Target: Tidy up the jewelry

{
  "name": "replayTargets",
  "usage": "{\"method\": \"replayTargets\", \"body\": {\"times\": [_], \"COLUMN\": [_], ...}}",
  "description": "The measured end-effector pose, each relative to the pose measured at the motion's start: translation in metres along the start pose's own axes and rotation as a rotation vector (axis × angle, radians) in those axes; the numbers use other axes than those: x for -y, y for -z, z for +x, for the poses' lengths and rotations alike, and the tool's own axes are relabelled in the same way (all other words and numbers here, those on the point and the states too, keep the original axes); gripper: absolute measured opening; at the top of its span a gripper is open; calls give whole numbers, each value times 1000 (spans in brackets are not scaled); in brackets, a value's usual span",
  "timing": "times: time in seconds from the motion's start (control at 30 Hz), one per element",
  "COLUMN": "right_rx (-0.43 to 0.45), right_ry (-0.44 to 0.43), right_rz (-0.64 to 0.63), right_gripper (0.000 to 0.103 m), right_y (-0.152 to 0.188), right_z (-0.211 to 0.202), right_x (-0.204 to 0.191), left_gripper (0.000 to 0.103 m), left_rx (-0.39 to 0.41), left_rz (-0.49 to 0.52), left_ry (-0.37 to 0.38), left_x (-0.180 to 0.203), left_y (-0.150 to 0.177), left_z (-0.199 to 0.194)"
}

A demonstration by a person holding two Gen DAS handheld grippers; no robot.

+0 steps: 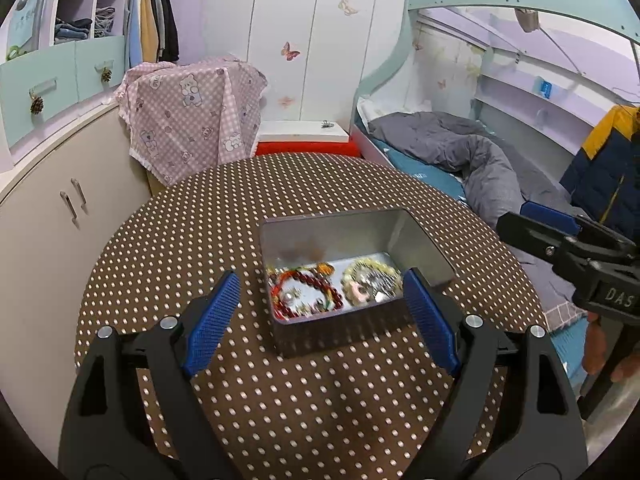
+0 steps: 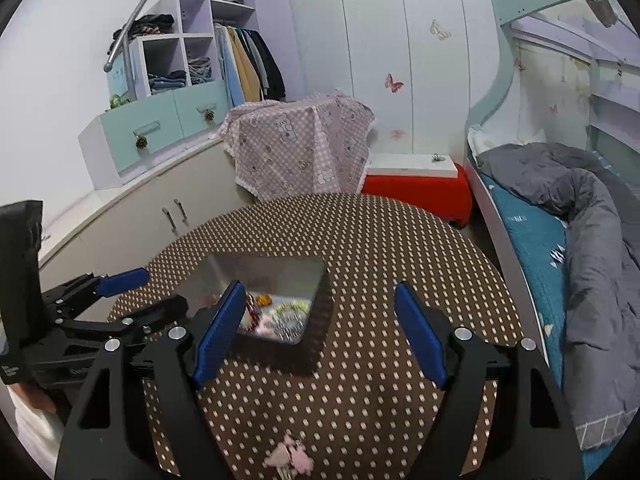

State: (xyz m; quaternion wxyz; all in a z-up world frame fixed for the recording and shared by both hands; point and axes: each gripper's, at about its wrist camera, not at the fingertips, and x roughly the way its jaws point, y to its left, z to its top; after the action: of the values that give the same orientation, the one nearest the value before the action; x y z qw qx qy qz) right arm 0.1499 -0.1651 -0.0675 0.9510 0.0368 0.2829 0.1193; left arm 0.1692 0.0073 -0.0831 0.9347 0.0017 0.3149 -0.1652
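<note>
An open metal tin (image 1: 424, 248) sits on the round brown dotted table (image 1: 280, 400). It holds a red bead bracelet (image 1: 320, 284), a pale yellow bead bracelet (image 1: 372, 270) and other small pieces. My left gripper (image 1: 322, 286) is open and empty, hovering just in front of the tin with its jaws either side of it. In the right wrist view the tin (image 2: 272, 276) lies ahead to the left. My right gripper (image 2: 320, 300) is open and empty above the table. A pink jewelry piece (image 2: 290, 456) lies on the table near the front edge, below the right gripper.
A bed with a grey duvet (image 2: 592, 216) runs along the right. A red stool with a white box (image 2: 416, 188) and a pink checked cloth-covered item (image 2: 304, 148) stand behind the table. Beige cabinets (image 1: 60, 216) line the left. The right gripper shows at the right edge of the left wrist view (image 1: 560, 236).
</note>
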Motion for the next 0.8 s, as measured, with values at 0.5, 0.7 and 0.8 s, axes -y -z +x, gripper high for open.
{"method": "replayTargets", "body": {"times": [0.5,0.7,0.8], "right_rx": [-201,-244,-240], "right_ry": [86,92,95], "right_rz": [-10,-22,-50], "right_gripper": [73,73,73], "right_y": [83,100,103], "right_z": [6,9,8], "right_x": [8,5,0], "left_gripper": [82,82,82], "left_rx": [-120,-164,-177], "left_rz": [-20,-14,-16], "left_ry": [52,65,71], "left_x": [20,30,33], "left_y": [48,64,68], "left_z": [0,4,6]}}
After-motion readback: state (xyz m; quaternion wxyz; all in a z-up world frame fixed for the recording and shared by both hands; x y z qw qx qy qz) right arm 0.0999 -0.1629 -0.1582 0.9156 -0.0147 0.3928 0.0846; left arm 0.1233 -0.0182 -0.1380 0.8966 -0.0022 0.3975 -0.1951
